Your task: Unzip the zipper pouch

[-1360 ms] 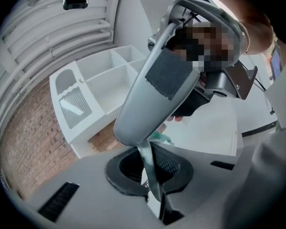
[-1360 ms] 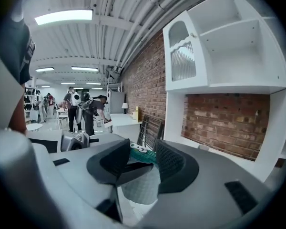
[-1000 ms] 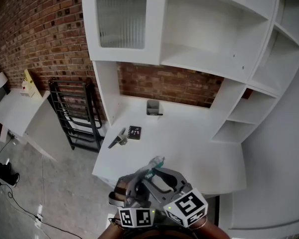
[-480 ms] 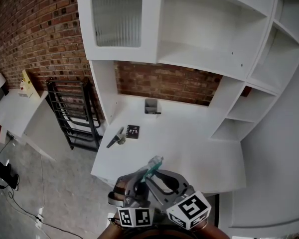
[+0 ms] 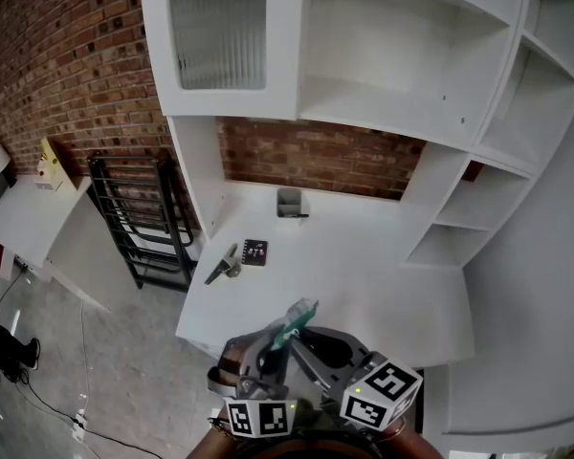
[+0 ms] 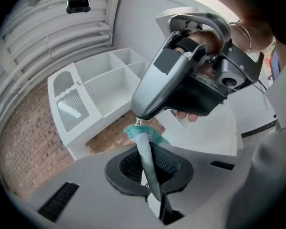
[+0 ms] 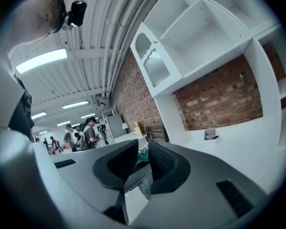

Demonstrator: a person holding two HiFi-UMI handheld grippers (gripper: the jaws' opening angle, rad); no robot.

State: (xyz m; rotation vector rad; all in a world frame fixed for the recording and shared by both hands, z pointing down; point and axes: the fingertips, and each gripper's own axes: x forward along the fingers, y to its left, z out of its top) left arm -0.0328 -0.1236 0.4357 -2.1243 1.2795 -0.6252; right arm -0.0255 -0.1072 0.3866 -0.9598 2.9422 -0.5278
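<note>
Head view — zipper pouch (image 5: 298, 315) over desk's (image 5: 373, 285) near edge

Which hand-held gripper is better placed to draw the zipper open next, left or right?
Right. The left hand-held gripper is shut on the zipper pouch, anchoring it. The right hand-held gripper has its jaws closing around the pouch's teal end, so it likely pulls next.

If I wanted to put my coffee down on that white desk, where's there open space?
The widest bare patch is the right half of the desk, between the small grey holder at the back and the shelf unit alongside. The left edge is crowded: a dark card and a metal tool lie there, and the zipper pouch is held up near the front edge.
</note>
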